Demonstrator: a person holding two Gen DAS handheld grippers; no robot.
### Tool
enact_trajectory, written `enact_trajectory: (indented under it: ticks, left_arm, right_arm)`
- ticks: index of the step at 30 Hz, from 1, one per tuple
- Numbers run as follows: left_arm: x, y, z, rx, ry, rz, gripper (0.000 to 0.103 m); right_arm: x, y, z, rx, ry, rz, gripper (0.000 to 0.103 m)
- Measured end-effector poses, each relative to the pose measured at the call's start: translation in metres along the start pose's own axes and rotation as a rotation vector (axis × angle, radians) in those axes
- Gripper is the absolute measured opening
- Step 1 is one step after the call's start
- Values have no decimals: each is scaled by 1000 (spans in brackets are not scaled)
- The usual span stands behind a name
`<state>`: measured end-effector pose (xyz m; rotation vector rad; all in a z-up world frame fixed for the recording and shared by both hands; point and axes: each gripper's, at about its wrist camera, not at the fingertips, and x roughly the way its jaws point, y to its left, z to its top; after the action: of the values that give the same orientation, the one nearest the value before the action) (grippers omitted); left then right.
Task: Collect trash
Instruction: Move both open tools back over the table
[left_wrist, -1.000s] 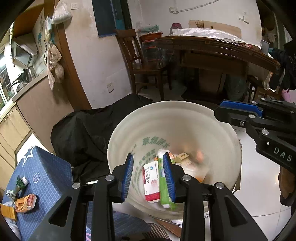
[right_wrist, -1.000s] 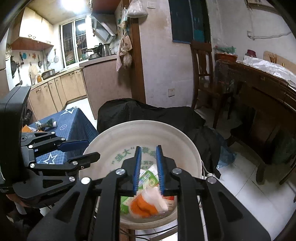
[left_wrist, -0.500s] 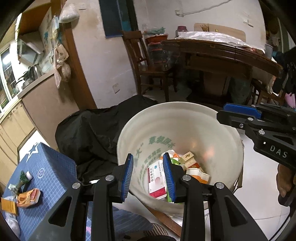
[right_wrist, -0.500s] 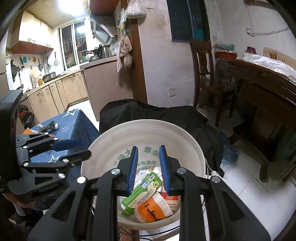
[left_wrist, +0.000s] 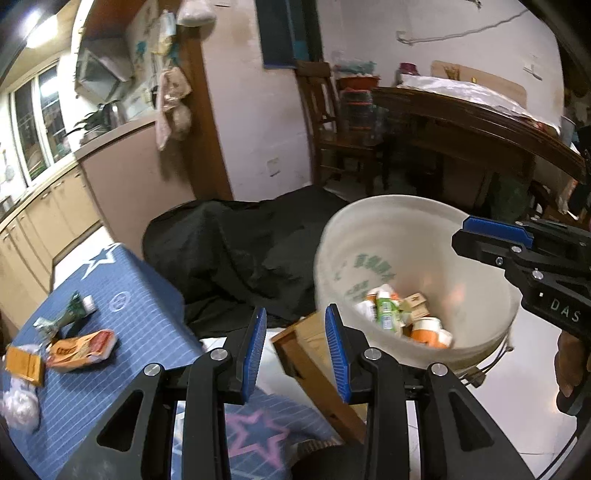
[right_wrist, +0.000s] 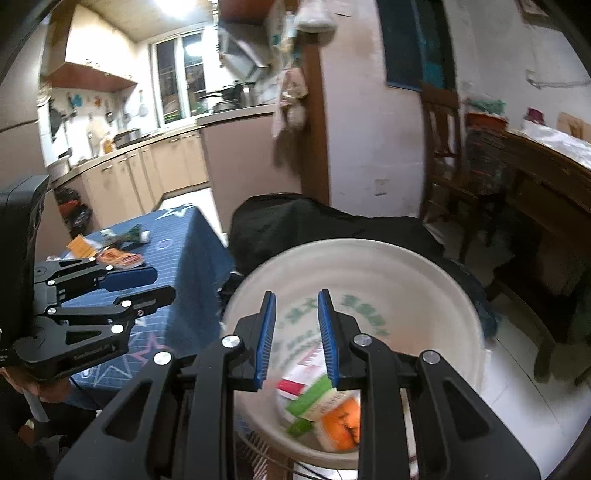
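**Left swings off bucket toward table trash**

While still over the white bucket (right_wrist: 424, 280), right gripper (right_wrist: 295, 332) spread wider than half a second ago, nothing between the pads. Left gripper (left_wrist: 295, 347) now off the rim, over the gap between bucket and blue table (left_wrist: 140, 306), jaws parted and empty too. Means drop finished, next pickup likely on the table. Boxes and orange cup (right_wrist: 341, 417) lying in bucket bottom. Left view alone shows remaining trash well: orange packet (left_wrist: 81, 349), green wrapper (left_wrist: 64, 314), white wad (left_wrist: 18, 406). Right view alone shows kitchen window.
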<state>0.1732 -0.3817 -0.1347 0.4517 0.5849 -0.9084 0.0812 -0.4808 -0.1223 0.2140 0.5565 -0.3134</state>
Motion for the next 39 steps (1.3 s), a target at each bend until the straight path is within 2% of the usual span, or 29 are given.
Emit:
enact_trajectory:
  ticks: [10,19,27,33,34,36,37,38,39]
  left_arm:
    - [-27,83,-43,-154,21,95,35]
    - [-47,179,-110,-359,87,231,35]
    - [-56,239,-150,-502,120,298,35]
    - [-57,262,-168,-566,129,309,35]
    - [-57,265,-170,-574,130,311,35]
    - [-59,273,-172,-591,126,319,35]
    - [-62,278,-173,-597,120,323,35]
    - [-62,281,-173,-601,117,327,35]
    - [-63,285,-174,-606,112,334,35]
  right_arm:
    - [33,76,11,-87,35,135,22]
    - [78,148,22,-181,94,254,22]
    - [123,224,38,-344,143,343,22]
    - [161,276,57,-510,165,375,22]
    - [169,284,61,-541,170,377,24]
    - [183,297,68,-605,178,377,34]
    - [190,301,71,-634,181,378,45]
    - [199,306,74,-670,183,377,53]
    - [208,312,77,-706,185,375,54]
